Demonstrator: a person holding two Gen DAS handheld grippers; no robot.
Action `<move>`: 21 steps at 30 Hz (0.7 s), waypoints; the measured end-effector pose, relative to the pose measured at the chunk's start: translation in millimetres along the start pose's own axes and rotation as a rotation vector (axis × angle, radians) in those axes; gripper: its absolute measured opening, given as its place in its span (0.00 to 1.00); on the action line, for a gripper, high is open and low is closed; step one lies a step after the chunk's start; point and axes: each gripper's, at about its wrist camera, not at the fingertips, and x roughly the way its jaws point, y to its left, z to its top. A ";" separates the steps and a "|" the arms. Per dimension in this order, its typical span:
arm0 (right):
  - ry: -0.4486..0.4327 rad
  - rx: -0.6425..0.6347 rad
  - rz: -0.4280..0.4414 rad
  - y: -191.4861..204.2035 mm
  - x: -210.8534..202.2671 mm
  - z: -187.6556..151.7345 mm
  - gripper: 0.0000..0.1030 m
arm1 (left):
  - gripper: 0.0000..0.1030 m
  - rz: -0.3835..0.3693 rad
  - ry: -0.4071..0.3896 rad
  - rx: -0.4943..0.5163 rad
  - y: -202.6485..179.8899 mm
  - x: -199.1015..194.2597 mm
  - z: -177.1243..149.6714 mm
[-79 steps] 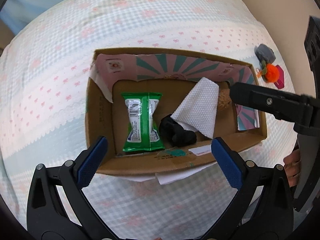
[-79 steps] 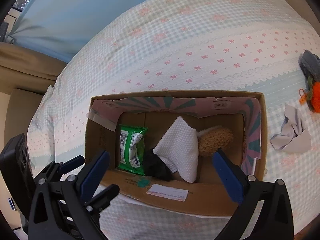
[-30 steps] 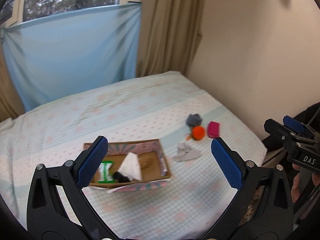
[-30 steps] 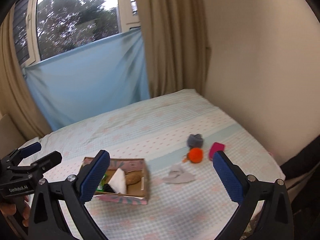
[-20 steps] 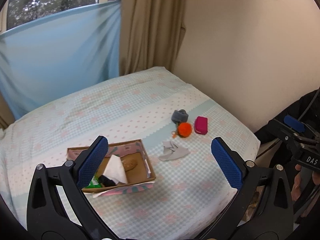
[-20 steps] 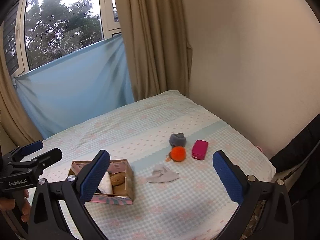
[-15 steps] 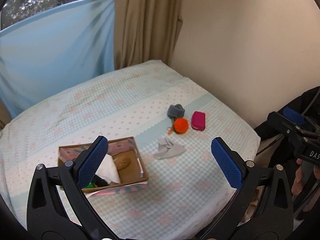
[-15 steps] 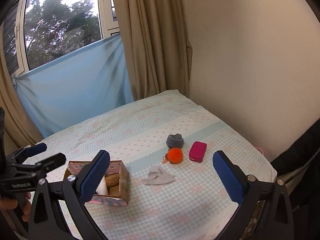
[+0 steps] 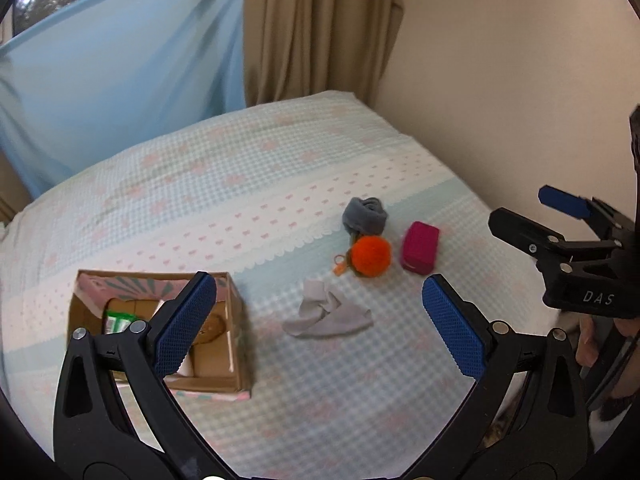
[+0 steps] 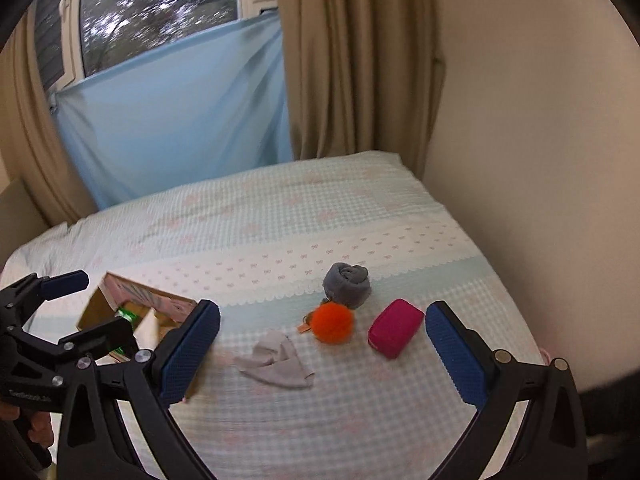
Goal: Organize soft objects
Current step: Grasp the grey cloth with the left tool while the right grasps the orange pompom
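On the bed lie a crumpled grey cloth, an orange pompom, a rolled grey sock and a magenta pouch. A cardboard box at the left holds a green packet, a white cloth and a brown plush. My left gripper hangs open above the cloth, well off the bed. My right gripper is open too, holding nothing, facing the pompom and cloth. Each gripper shows at the edge of the other's view.
The checked bedspread reaches a beige wall on the right. Behind stand a blue sheet, beige curtains and a window. A hand holds the right gripper at the bed's right edge.
Both grippers pulled up and away from the box, then swung right and came closer to the loose items. The box has slid toward the left of both views. Jaws stayed open.
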 end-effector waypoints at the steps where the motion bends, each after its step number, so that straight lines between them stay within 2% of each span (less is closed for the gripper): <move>1: 0.008 -0.012 0.013 -5.7 12.0 -1.4 0.99 | 1.00 0.031 0.003 -0.004 -4.7 12.9 -2.6; 5: 0.049 -0.093 0.064 -22.7 69.5 -10.7 0.99 | 1.00 0.089 0.033 -0.050 -14.7 65.4 -19.5; 11: 0.104 -0.167 0.143 -39.4 146.1 -35.4 0.99 | 0.99 0.176 0.084 -0.109 -20.0 148.6 -62.8; 14: 0.137 -0.206 0.174 -41.9 184.5 -50.3 0.94 | 0.99 0.200 0.094 -0.129 -24.6 182.5 -84.3; 21: 0.180 -0.237 0.225 -40.6 251.4 -79.2 0.91 | 0.99 0.232 0.136 -0.174 -30.2 255.1 -124.2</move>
